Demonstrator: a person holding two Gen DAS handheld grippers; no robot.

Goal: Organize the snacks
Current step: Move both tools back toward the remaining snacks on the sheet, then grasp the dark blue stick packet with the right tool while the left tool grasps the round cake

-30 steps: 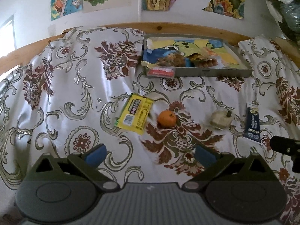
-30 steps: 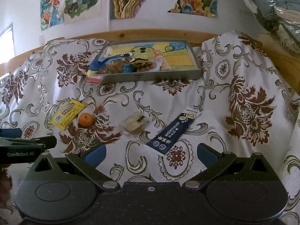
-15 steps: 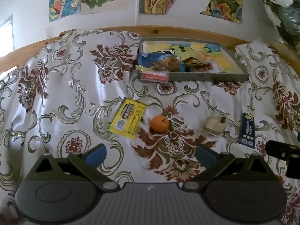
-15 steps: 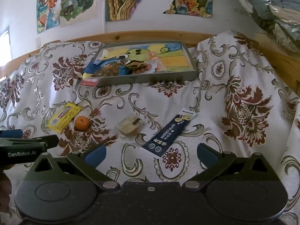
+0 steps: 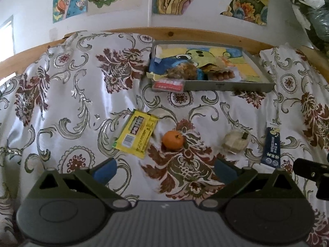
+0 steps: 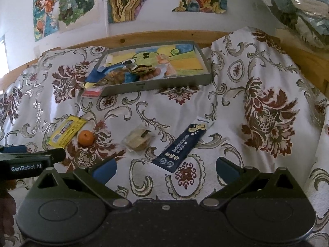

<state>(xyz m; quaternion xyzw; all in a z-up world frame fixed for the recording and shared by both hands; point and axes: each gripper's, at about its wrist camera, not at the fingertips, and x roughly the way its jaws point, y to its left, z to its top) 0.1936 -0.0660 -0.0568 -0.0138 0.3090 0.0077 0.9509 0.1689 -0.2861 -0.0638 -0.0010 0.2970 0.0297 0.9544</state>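
Both tools hang above the patterned bedspread (image 5: 67, 94) with nothing held. The left gripper (image 5: 164, 167) has its jaws spread wide, and just ahead of them, between the fingers' lines, sits the small orange (image 5: 172, 140); ahead and to its left lies the yellow packet (image 5: 136, 136), ahead and to its right the pale wrapped snack (image 5: 235, 142). The right gripper (image 6: 165, 167) is equally wide apart, with the dark blue stick pack (image 6: 183, 144) lying slantwise just beyond its fingers. Farther ahead of both stands the grey tray (image 6: 156, 85), already holding several snacks.

The likely trouble is the soft, creased cloth: fingers closing low on the flat packs may pinch fabric instead. The round orange could roll off when nudged, and the red pack (image 5: 168, 85) overhanging the tray's near corner could get knocked out.
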